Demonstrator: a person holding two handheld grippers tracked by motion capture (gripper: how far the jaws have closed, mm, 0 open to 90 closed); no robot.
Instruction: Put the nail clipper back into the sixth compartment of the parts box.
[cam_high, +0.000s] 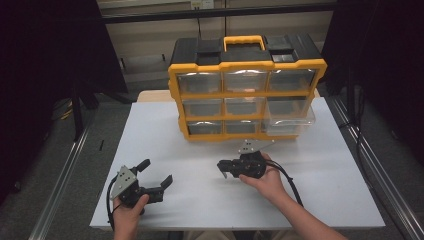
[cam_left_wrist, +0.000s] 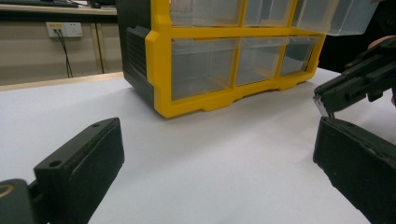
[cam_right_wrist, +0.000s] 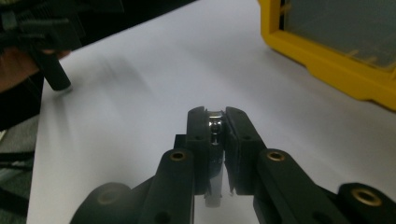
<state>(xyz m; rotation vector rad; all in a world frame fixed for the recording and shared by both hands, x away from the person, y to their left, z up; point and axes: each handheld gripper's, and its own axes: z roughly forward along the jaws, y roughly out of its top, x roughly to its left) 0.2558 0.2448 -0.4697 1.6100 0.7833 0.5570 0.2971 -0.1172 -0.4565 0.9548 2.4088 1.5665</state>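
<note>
- We hold our right tool (cam_high: 223, 167) just above the white worktop (cam_high: 200, 150), near the middle and a little in front of the drawer box.
- Its two black jaws are pressed together on a small shiny metal piece (cam_right_wrist: 215, 127). We cannot tell just what the piece is; it looks silvery and thin.
- In the left gripper view the same right tool (cam_left_wrist: 327, 100) shows at the right with a bit of silver at its tip.
- Our left tool (cam_high: 156, 173) rests at the near left of the worktop. Its jaws stand wide apart with nothing between them.
- The two tools are well apart from each other.
- The yellow and black drawer box (cam_high: 245, 95) stands upright at the far side of the worktop. It has three rows of see-through drawers and a yellow handle (cam_high: 244, 42) on top.
- One clear drawer (cam_high: 289, 120) at the right side of the box sticks out toward us.
- The shiny piece is near that box but does not touch it.
</note>
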